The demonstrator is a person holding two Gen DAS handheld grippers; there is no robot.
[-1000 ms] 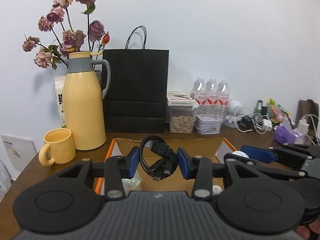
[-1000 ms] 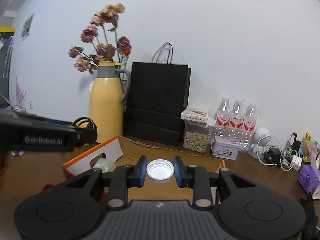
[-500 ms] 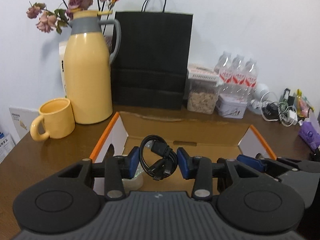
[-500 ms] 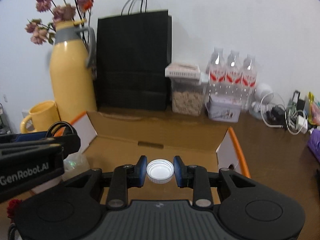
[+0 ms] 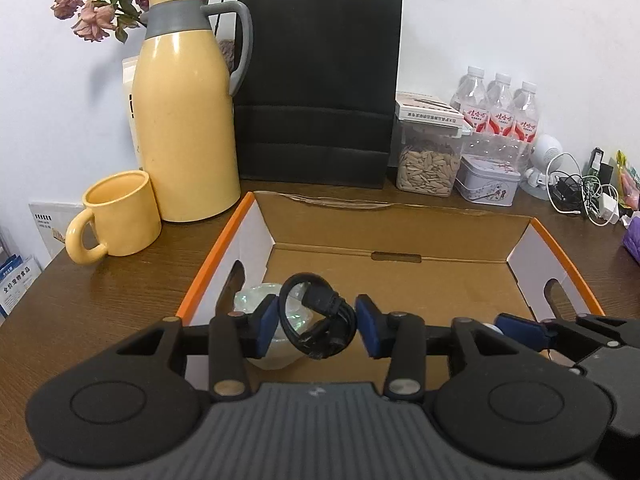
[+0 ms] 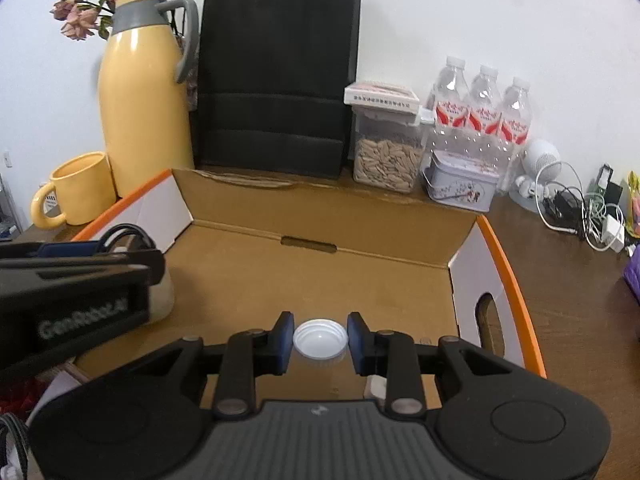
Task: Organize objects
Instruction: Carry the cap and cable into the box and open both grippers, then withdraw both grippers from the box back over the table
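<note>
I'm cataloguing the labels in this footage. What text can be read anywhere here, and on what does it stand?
"GenRobot.AI": white letters, somewhat blurred, on the side of the left gripper in the right wrist view.
Red labels on the three water bottles: characters too small to read.
Lid of the seed jar: a line of print, too small.
Blue packet at the left edge: Chinese characters, too blurred.

My left gripper (image 5: 316,330) tilts downward, its jaws just opened wider, blue pads standing clear on both sides of the coiled black cable (image 5: 318,326) between them. My right gripper (image 6: 320,340) angles down alongside, jaws narrow, pads close beside the white cap (image 6: 320,339).
</note>
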